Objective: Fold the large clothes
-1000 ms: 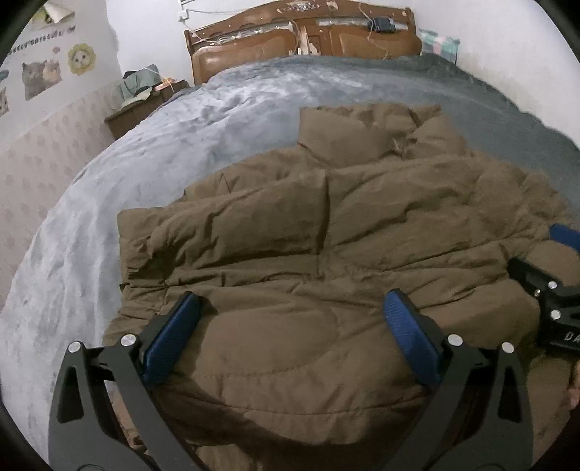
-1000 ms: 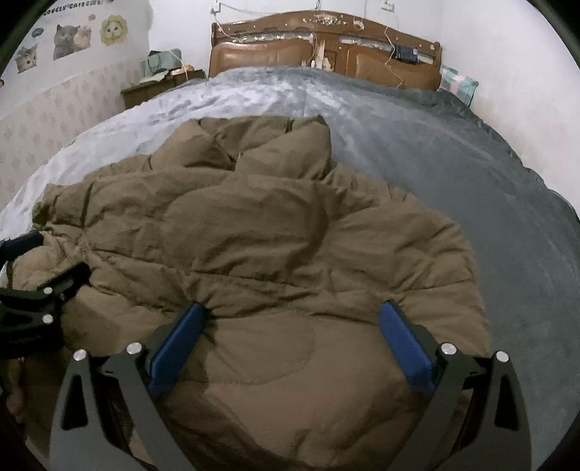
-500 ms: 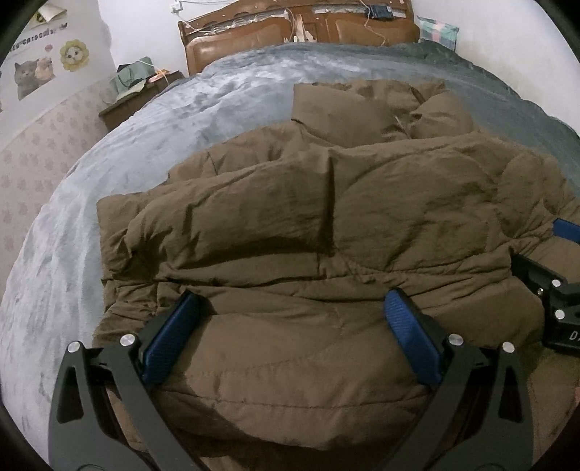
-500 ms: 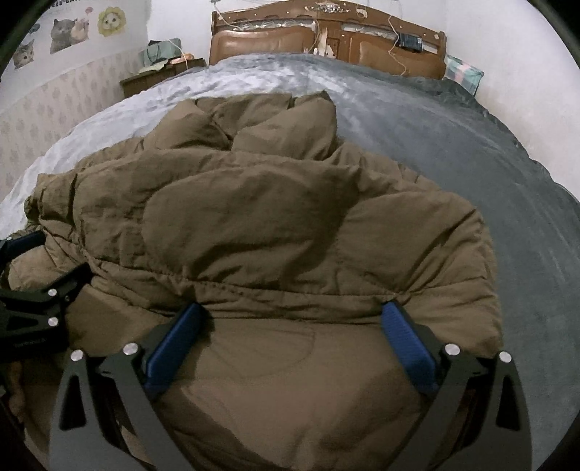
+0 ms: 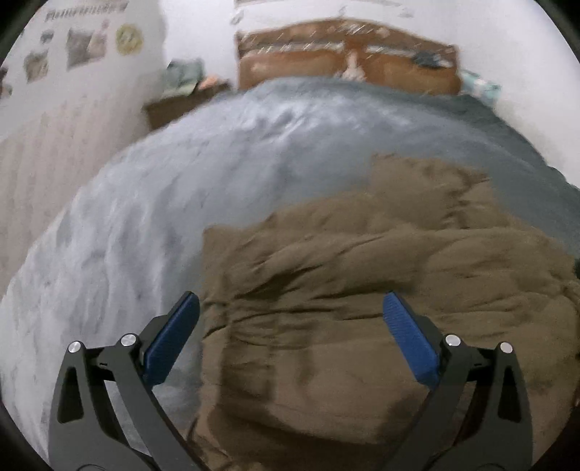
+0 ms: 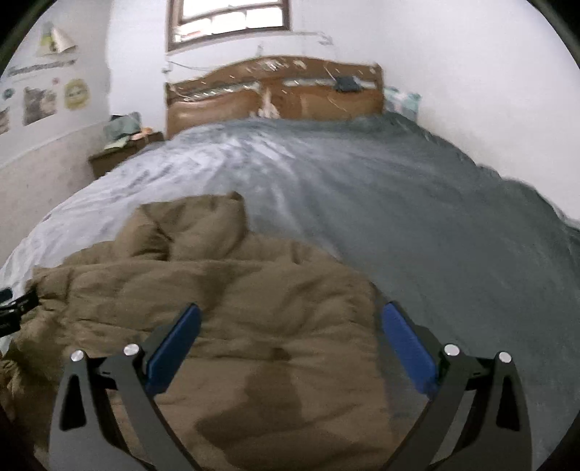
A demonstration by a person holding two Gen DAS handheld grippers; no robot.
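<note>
Overall, the work surface is a wide bed (image 6: pixel 417 203) covered by a grey plush blanket, paler on the left side and darker toward the right. A carved wooden headboard (image 6: pixel 275 94) stands against the white far wall, with a window (image 6: pixel 228 18) above it. A brown nightstand (image 6: pixel 123 150) piled with cloth items sits beside the bed's left edge. Stickers (image 5: pixel 81 45) with animal pictures are fixed to the left wall; lettering above them is too blurred to read. Both views show motion blur.

The brown padded coat (image 5: pixel 380 290) lies bunched on the near part of the bed, folded onto itself, its collar end toward the headboard.

The left gripper (image 5: pixel 290 333) hangs above the coat's left edge, jaws spread wide, blue pads (image 5: pixel 170 340) clear of the fabric, holding nothing. The right gripper (image 6: pixel 290 344) hangs above the coat's right edge, likewise spread wide and empty, its right pad over the blanket. Part of the left gripper shows at the left rim of the right wrist view, against the coat.
</note>
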